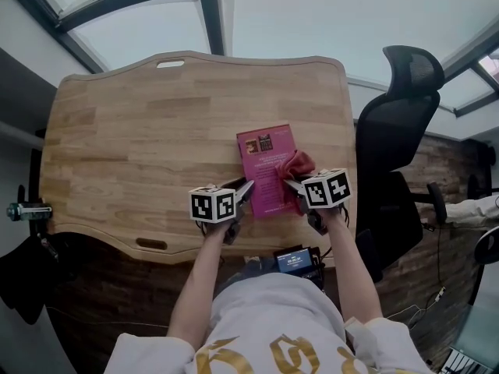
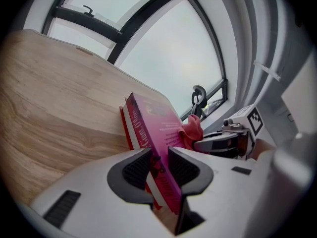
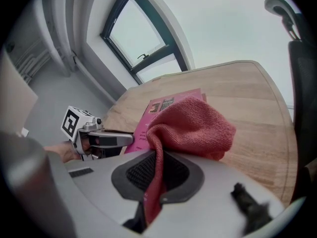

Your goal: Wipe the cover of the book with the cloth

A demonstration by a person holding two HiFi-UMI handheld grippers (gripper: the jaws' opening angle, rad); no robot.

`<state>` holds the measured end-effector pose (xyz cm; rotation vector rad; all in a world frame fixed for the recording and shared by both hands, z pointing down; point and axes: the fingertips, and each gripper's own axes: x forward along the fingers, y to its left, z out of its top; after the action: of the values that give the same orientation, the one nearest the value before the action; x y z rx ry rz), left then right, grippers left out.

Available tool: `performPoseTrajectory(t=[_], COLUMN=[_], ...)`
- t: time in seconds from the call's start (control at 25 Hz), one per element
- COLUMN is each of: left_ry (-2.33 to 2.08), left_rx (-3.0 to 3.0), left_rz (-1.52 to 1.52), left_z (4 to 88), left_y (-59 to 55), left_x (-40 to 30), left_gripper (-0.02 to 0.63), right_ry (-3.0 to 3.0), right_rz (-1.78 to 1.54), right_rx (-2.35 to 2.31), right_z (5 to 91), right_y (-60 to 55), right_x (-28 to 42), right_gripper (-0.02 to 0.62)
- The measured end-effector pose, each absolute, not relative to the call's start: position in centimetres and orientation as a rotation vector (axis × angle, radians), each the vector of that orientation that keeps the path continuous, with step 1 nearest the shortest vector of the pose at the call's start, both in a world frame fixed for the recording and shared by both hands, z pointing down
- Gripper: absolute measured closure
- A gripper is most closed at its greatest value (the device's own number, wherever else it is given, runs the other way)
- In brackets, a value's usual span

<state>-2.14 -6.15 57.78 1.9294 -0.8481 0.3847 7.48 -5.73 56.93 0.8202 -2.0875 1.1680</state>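
With the left gripper [image 1: 245, 188] clamped on the near edge of the magenta paperback book [image 1: 263, 170] on the light wooden table [image 1: 132, 131], and the right gripper [image 1: 293, 184] pinching the red terry cloth [image 1: 299, 162] at the cover's right edge, wiping looked barely begun, with most of the cover left.

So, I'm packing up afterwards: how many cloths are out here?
1: a red cloth, pinched in the right tool, bunched at the book's right edge. Another could be hidden, but none shows.

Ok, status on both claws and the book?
Left claw shut on book, near edge. Right claw shut on cloth, at book's right edge. Cover otherwise unobstructed.
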Motion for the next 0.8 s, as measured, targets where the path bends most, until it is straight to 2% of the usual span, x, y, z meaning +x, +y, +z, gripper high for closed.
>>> performPoseTrajectory(t=[0.8], left_ry=[-0.828], left_rx=[1.899], left_rz=[0.362], left_z=[57.9], left_y=[-6.2], left_x=[-2.3], left_gripper=[0.488], right_ry=[-2.109], right_rz=[1.108], right_rx=[0.763], right_z=[56.3], right_y=[-10.6], right_x=[6.6], right_gripper=[0.555])
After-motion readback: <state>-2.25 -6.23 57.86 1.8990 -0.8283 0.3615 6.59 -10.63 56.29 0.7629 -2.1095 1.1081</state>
